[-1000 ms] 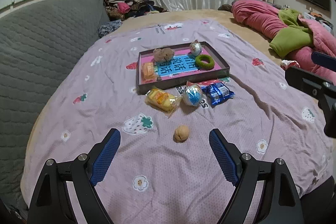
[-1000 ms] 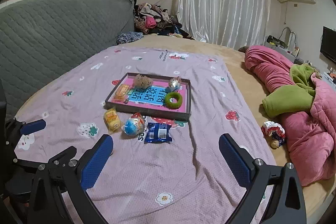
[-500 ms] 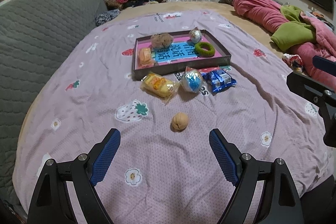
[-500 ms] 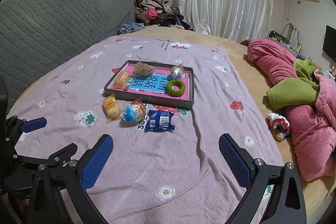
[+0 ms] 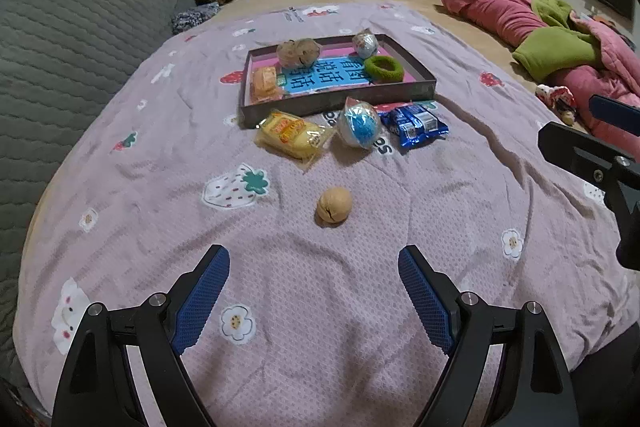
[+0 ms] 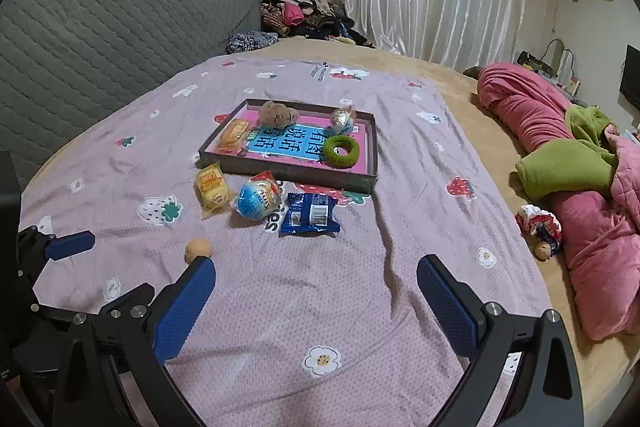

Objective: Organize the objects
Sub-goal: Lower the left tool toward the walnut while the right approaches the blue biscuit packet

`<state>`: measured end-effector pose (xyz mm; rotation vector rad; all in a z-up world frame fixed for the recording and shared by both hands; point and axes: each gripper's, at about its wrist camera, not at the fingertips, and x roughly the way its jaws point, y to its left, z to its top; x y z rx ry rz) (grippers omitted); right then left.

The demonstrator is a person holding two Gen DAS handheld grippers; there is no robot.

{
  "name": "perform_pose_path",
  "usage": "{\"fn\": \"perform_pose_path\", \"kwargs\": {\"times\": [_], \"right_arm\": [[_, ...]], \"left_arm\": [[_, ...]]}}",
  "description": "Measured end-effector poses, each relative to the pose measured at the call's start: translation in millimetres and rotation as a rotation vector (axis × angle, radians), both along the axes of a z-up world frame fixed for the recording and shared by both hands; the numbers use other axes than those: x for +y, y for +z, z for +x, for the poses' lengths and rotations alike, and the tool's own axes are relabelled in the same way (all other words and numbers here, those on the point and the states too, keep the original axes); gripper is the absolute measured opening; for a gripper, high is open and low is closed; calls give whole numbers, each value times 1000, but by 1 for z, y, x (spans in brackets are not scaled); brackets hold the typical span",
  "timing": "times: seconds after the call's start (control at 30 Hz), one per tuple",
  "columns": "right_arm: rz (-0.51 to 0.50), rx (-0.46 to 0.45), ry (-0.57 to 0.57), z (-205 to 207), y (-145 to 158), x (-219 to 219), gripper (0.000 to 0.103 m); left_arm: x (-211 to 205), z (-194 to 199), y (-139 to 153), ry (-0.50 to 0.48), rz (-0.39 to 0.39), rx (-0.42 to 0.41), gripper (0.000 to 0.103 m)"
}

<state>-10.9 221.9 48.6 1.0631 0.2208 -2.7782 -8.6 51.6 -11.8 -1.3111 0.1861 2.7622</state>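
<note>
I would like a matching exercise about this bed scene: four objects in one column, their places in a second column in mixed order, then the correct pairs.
Objects:
1. green ring
2. walnut
3. blue snack packet
4. yellow snack packet

Places:
A. alone on the sheet, nearest the left hand-held gripper
B. inside the tray, right side
C. on the sheet, left of the foil ball
D. on the sheet, right of the foil ball

Pairs: 1-B, 2-A, 3-D, 4-C
</note>
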Motion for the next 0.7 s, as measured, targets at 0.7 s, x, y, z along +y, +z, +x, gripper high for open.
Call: {"fn": "perform_pose_path", "kwargs": {"times": [0.7], "right_arm": [[9,-62,-7,-29,-37,0,102]], "left_arm": [[3,-29,-28,1,26,-37,87]]}}
